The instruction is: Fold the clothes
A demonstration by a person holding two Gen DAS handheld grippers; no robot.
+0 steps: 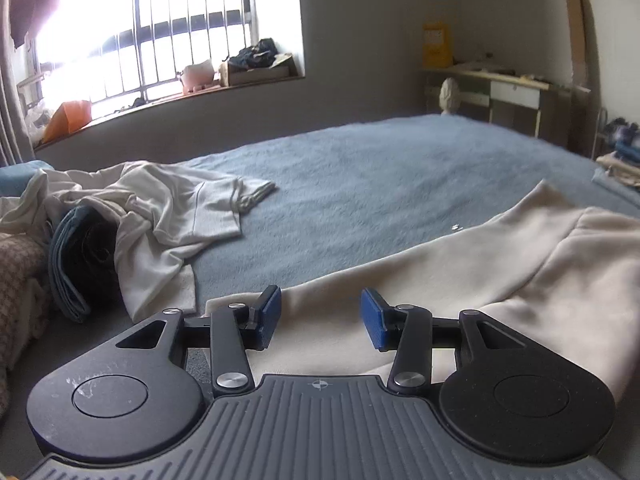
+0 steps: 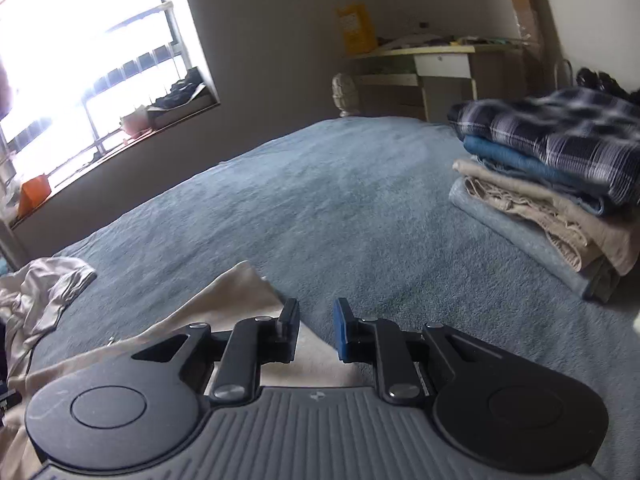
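A cream garment (image 1: 460, 276) lies spread across the blue bedspread (image 1: 360, 168), running from the lower middle to the right edge of the left wrist view. My left gripper (image 1: 320, 318) hovers over its near edge, open, with nothing between the blue pads (image 1: 374, 318). In the right wrist view the same cream garment (image 2: 224, 300) shows at the lower left, one corner pointing up the bed. My right gripper (image 2: 316, 330) hangs above that corner's right edge with a narrow gap between its jaws and nothing gripped.
A crumpled white shirt (image 1: 168, 208) over a dark blue rolled item (image 1: 80, 264) lies at the left. A stack of folded clothes (image 2: 560, 184), plaid on top, stands on the bed at the right. A window ledge (image 1: 160, 92) and a desk (image 1: 508, 92) lie beyond the bed.
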